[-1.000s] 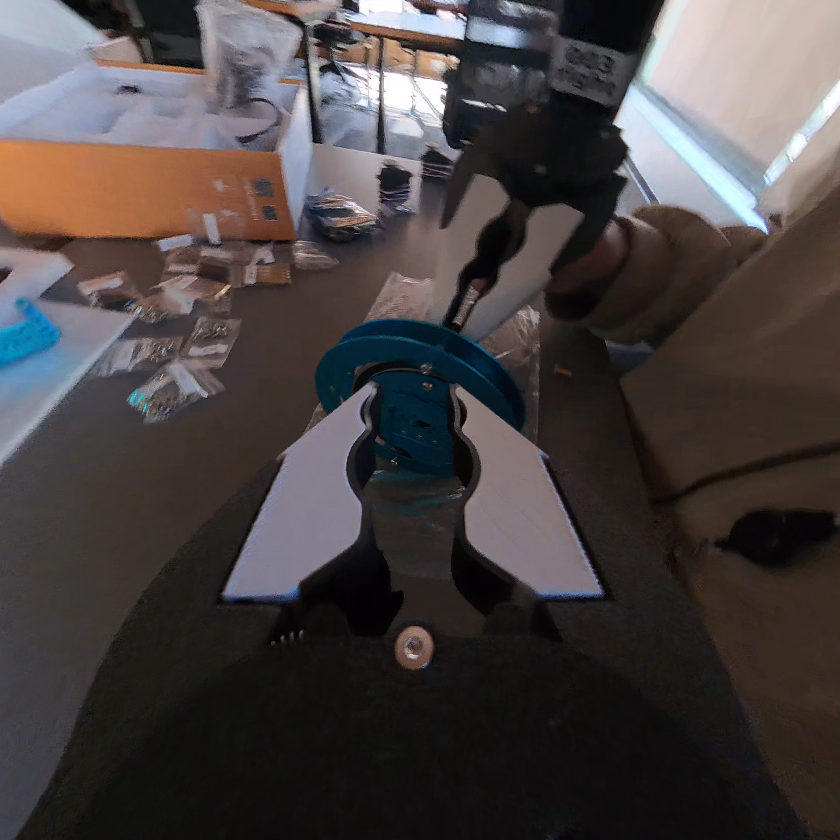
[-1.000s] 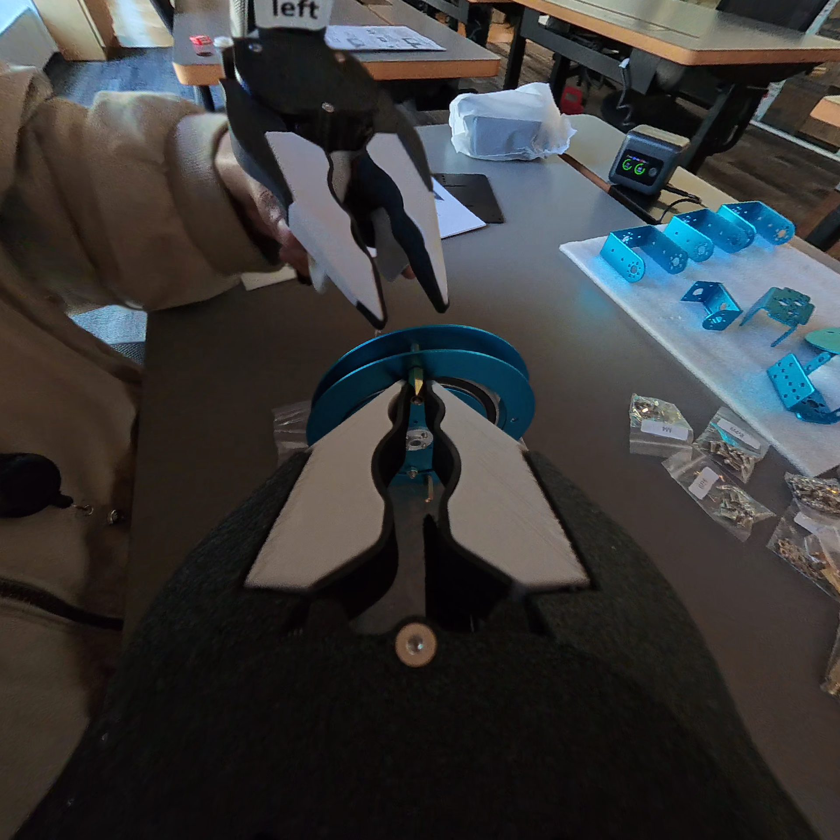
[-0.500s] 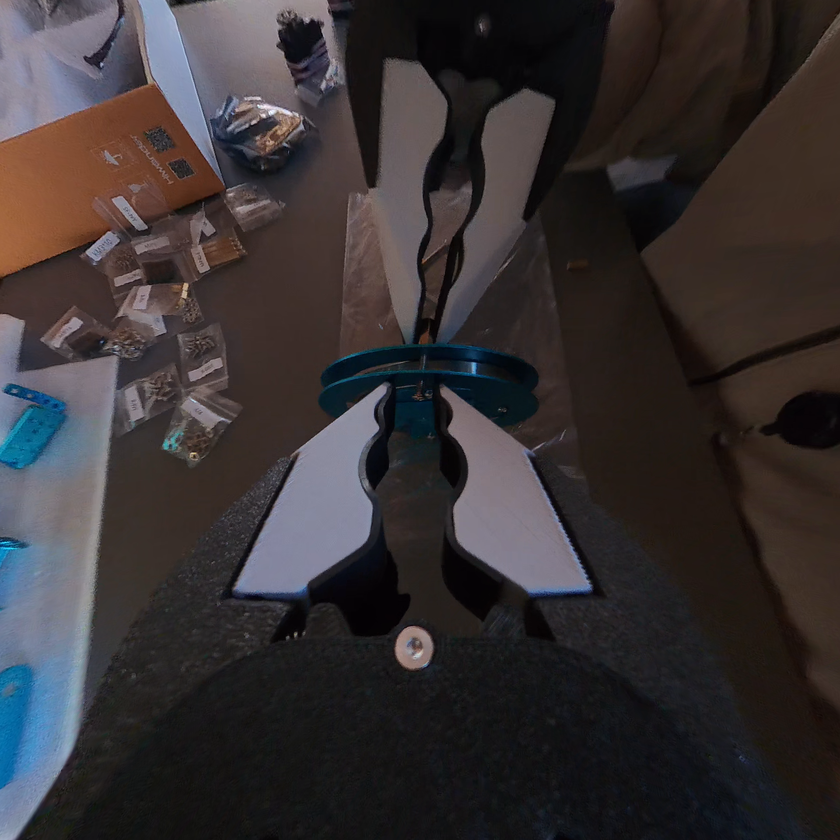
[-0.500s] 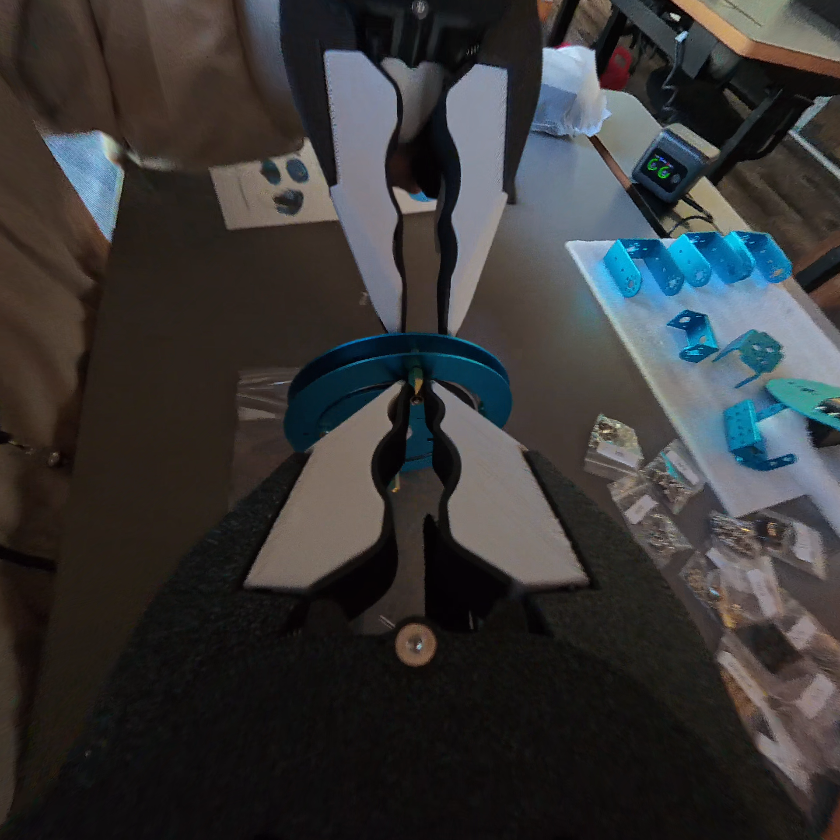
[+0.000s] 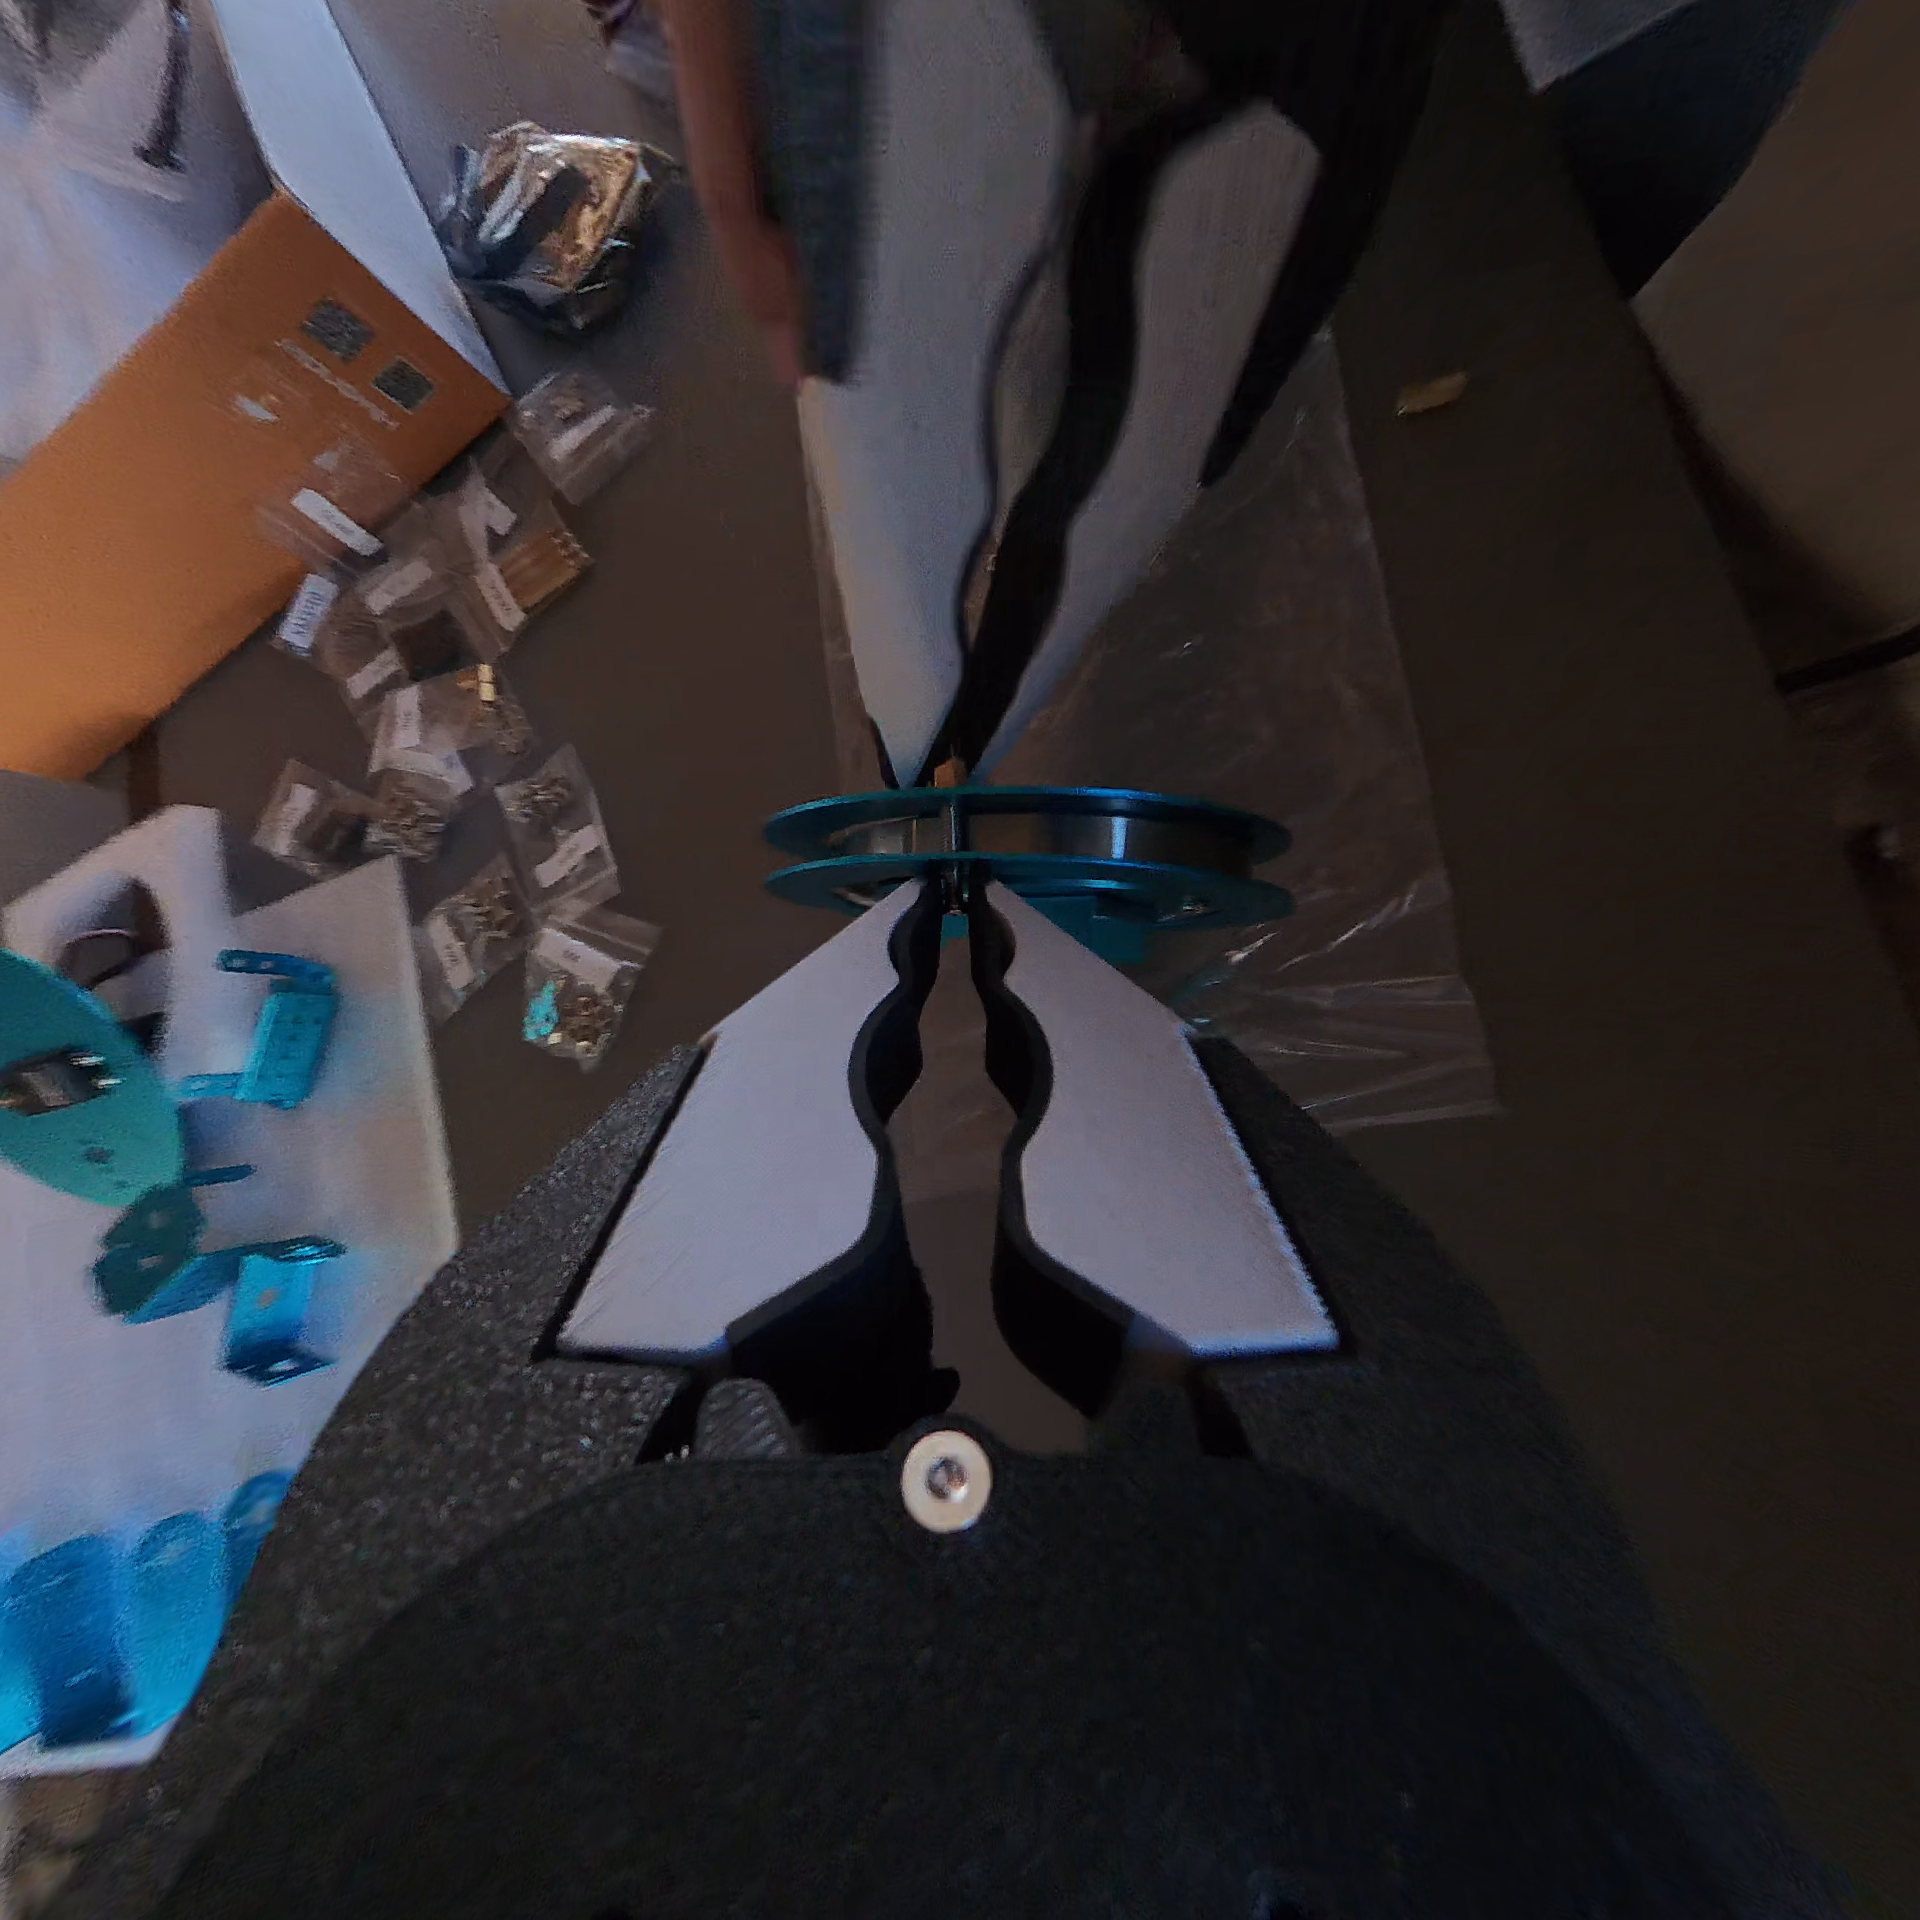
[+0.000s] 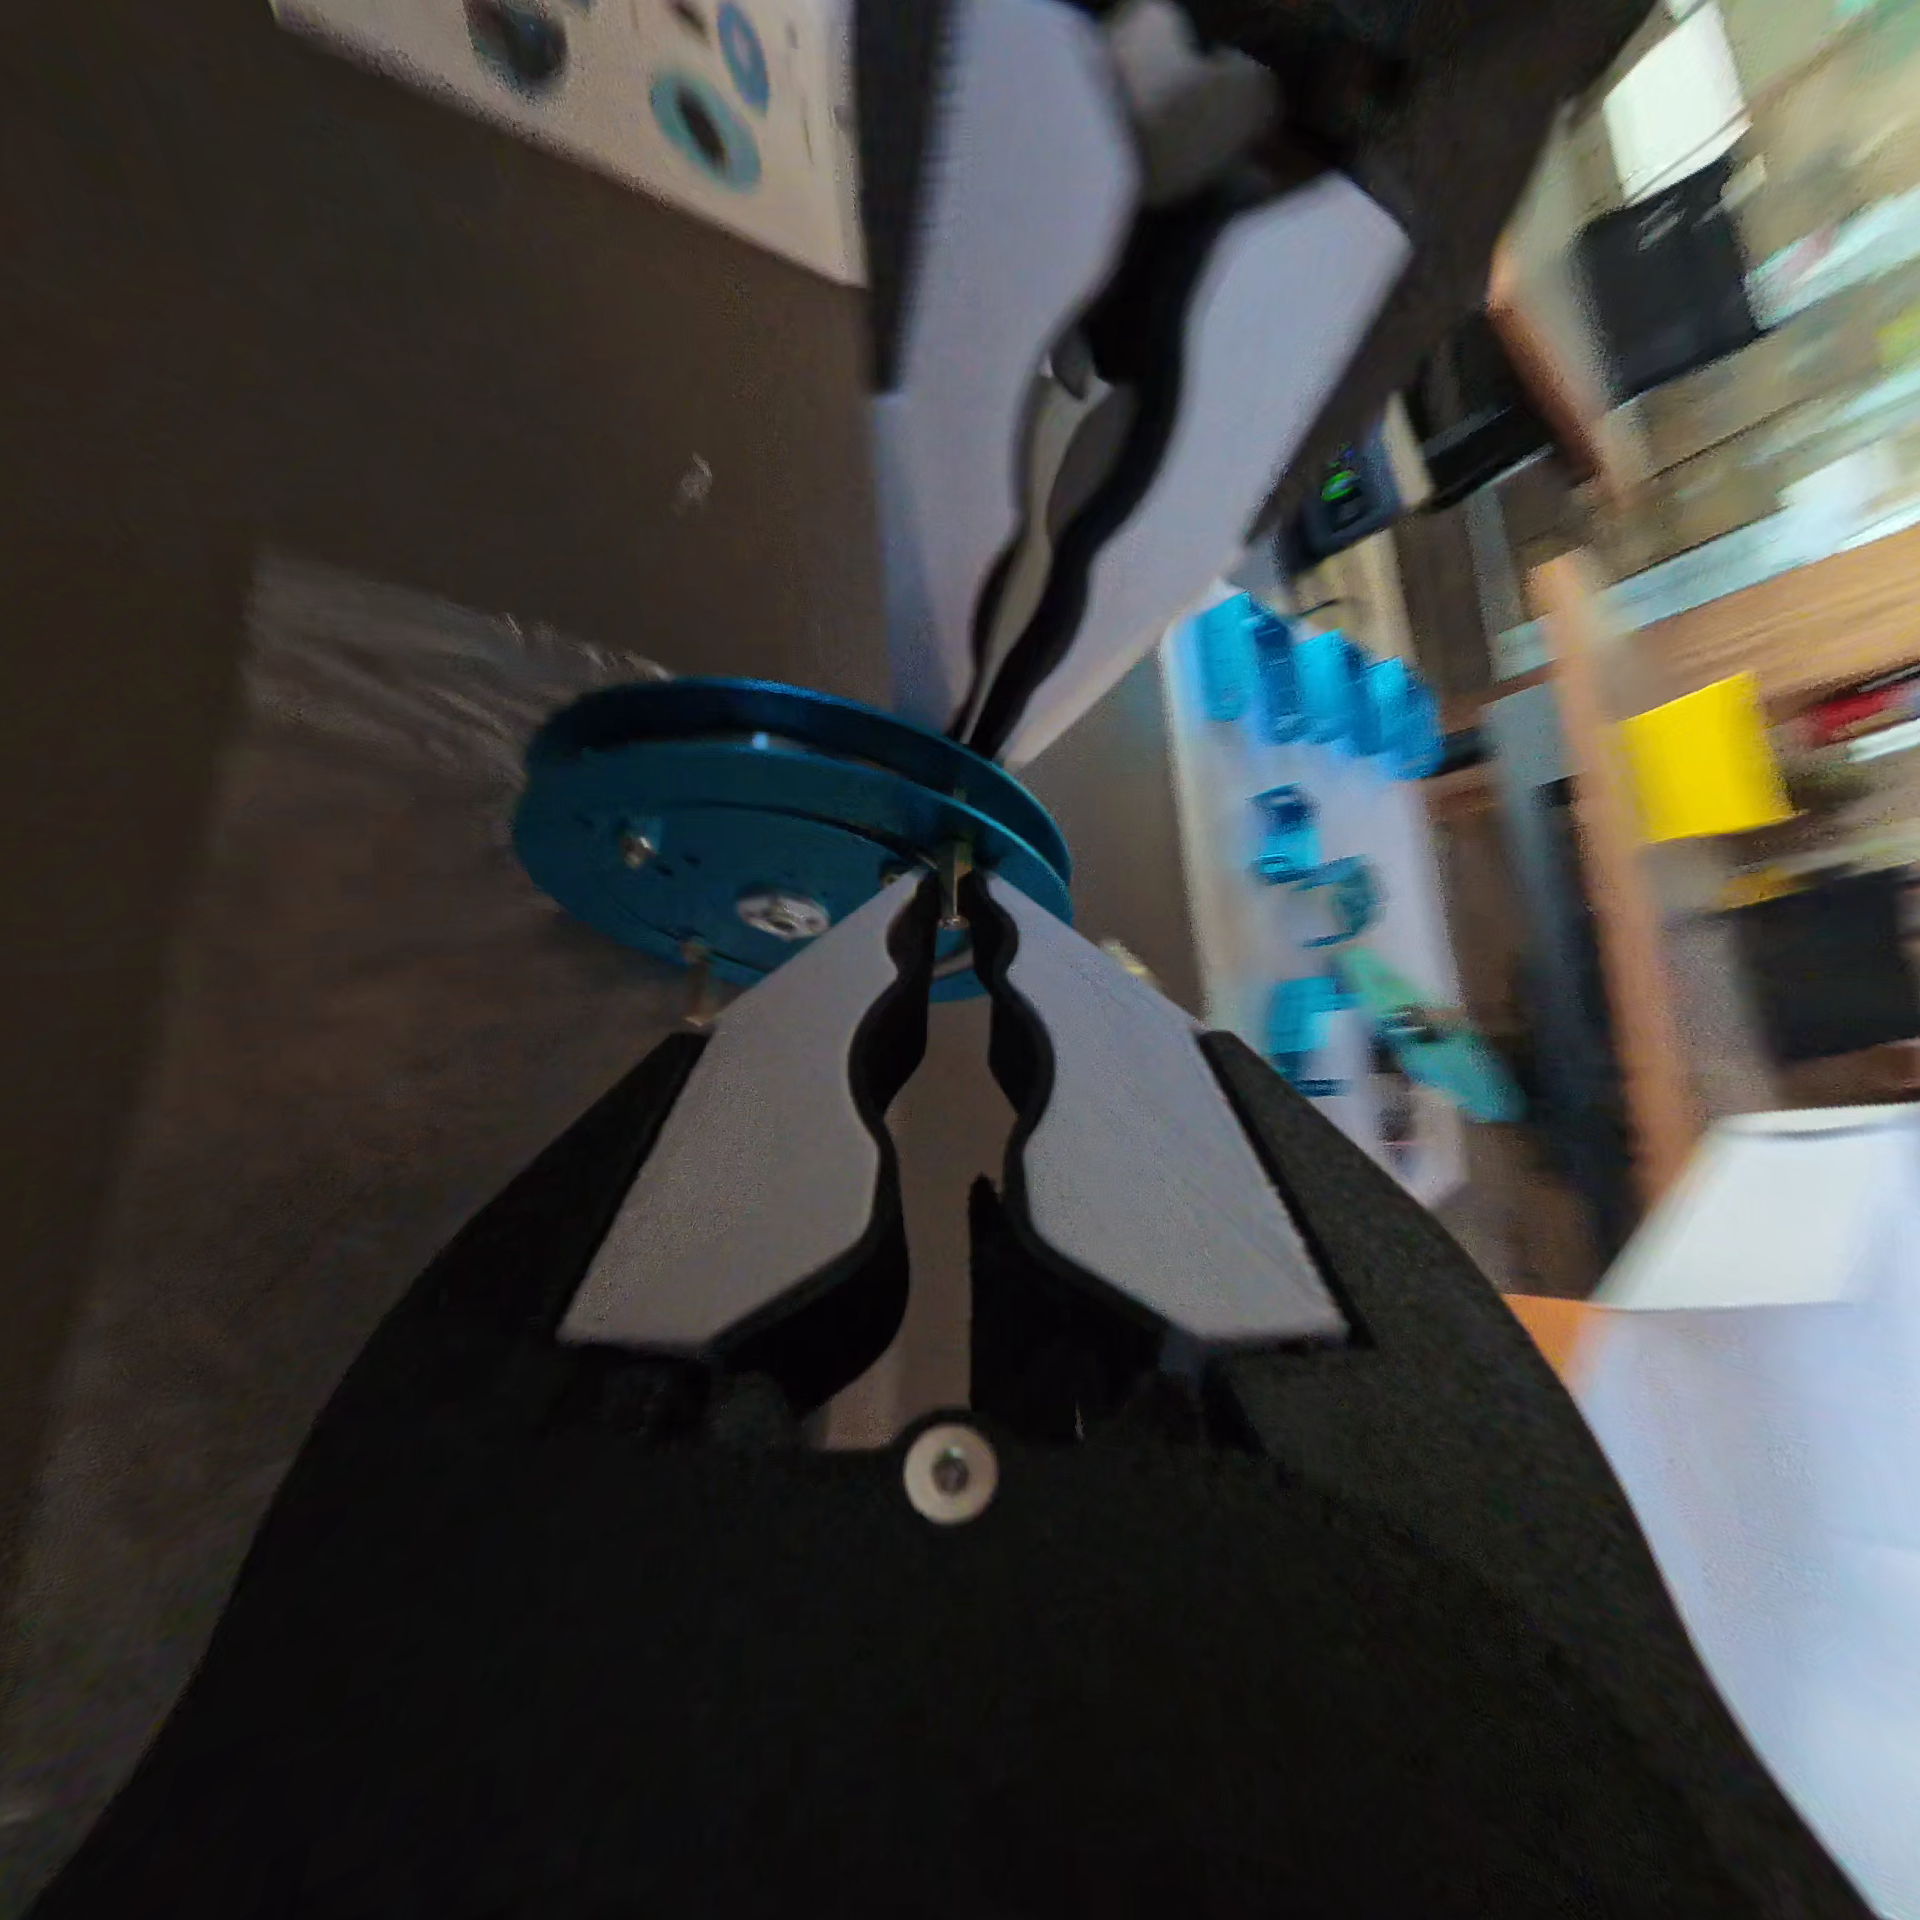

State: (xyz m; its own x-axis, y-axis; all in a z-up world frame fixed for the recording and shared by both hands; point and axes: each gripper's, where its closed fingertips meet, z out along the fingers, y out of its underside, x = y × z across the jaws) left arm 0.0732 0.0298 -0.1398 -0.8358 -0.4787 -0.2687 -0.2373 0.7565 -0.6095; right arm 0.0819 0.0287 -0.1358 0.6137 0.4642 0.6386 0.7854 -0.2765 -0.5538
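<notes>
A blue two-disc metal wheel (image 5: 1122,831) is held in the air between both grippers, above the dark table (image 5: 707,644). My left gripper (image 5: 951,899) is shut on the wheel's near rim, by a small post between the discs. The right gripper (image 5: 935,774) comes from the far side and its tips meet the opposite rim. In the right wrist view the wheel (image 6: 727,831) is tilted and shows its underside. My right gripper (image 6: 951,899) is shut on its rim at a brass post (image 6: 954,862). The left gripper (image 6: 987,732) pinches the far rim.
A clear plastic bag (image 5: 1299,935) lies under the wheel. Several small bags of screws (image 5: 468,790) and an orange box (image 5: 208,499) lie to the left. A white foam sheet (image 5: 343,1143) holds blue brackets (image 5: 286,1029). The right wrist view is blurred and shows a printed sheet (image 6: 644,104). Only a small space, under 4 cm, lies between the two pairs of fingers.
Both grippers have closed in on opposite rims of the wheel, and the left jaws have narrowed. The wheel has risen off the table. The right wrist view has rolled and blurred.
</notes>
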